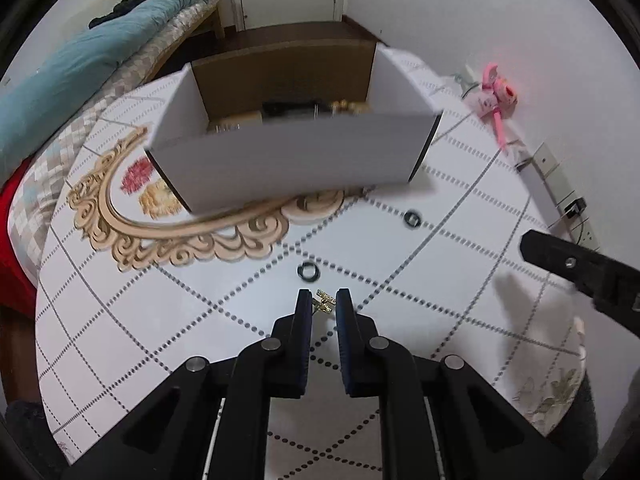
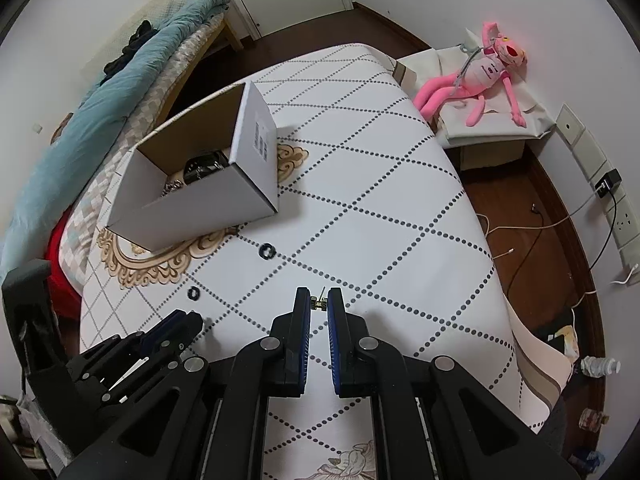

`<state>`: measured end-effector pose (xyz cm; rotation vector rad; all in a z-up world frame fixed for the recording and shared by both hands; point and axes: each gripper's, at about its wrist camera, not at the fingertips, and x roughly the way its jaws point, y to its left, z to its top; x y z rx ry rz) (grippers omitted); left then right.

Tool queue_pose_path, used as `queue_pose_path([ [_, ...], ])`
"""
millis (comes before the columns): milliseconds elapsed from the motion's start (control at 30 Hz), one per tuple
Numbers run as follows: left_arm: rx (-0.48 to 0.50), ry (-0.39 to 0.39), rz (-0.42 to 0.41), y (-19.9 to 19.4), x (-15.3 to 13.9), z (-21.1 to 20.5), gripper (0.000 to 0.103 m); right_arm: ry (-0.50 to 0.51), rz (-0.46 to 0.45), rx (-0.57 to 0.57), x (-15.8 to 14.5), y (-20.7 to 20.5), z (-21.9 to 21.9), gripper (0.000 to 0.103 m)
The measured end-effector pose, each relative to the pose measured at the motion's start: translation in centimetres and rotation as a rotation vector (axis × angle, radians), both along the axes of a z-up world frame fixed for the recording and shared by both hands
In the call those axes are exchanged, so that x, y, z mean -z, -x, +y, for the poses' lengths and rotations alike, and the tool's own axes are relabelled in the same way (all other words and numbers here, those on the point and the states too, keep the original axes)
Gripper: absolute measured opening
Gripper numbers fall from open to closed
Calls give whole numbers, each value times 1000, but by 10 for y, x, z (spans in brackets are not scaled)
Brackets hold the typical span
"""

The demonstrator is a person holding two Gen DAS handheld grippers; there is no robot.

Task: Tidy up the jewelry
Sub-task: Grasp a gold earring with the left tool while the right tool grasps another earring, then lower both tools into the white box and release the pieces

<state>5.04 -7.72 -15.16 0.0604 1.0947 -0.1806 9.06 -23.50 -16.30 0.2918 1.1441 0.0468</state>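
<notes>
White cloth with a dotted grey diamond grid and a beige scroll motif covers the table (image 2: 380, 184). Toward its far left corner stands an open white cardboard box (image 1: 288, 152), brown inside, with dark and gold pieces of jewelry lying at its bottom. Two small black rings lie on the cloth nearer the near edge: one (image 1: 412, 219) just in front of the box, the other (image 1: 308, 271) closer to the left gripper (image 1: 324, 300).

That left gripper's black fingers with blue pads stand a narrow gap apart, and a small gold earring (image 1: 325, 300) sits between the tips; whether the pads actually pinch it cannot be told. The right gripper (image 2: 319, 300) hangs over the middle of the near edge, jaws likewise nearly closed, with a second small gold earring (image 2: 320, 301) between the tips, touching the left pad; a firm hold cannot be confirmed.

Beyond the table's far right corner a pink plush toy (image 2: 484, 76) lies on a cream-covered stand against the wall.
</notes>
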Motion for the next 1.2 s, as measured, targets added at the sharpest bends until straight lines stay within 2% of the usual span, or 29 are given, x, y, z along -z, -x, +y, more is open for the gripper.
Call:
queue_pose_path([
  [167,-6,107,-52,-11,-54,12,9,-33,-39,-17,-22,-8,4,9],
  [267,-11,179,-72,-40,-92,27,9,-56,-81,-48,-46,-27,13,9],
  [400,-14,199,-59,-85,-113,39,9,-74,-126,-95,-74,-68,30,9],
  [533,-47,169,-22,-123,-106,48,9,-71,-102,-145,-81,-120,50,9],
  [667,-73,153,33,-147,-91,54,9,-32,-34,-179,-68,-157,61,9],
  [833,-105,81,100,-168,-77,56,13,5,64,-207,-46,-188,68,10],
  [900,-119,69,105,-172,-75,58,19,13,118,-214,-37,-197,70,14],
  [933,-132,58,106,-173,-75,59,31,28,128,-219,-35,-200,71,29],
  [967,-148,42,99,-175,-76,62,47,34,134,-227,-33,-201,71,48],
  [1033,-167,21,82,-175,-79,66,67,61,129,-231,-34,-202,70,59],
  [1200,-205,-23,52,-171,-84,75,72,84,103,-214,-42,-201,67,59],
])
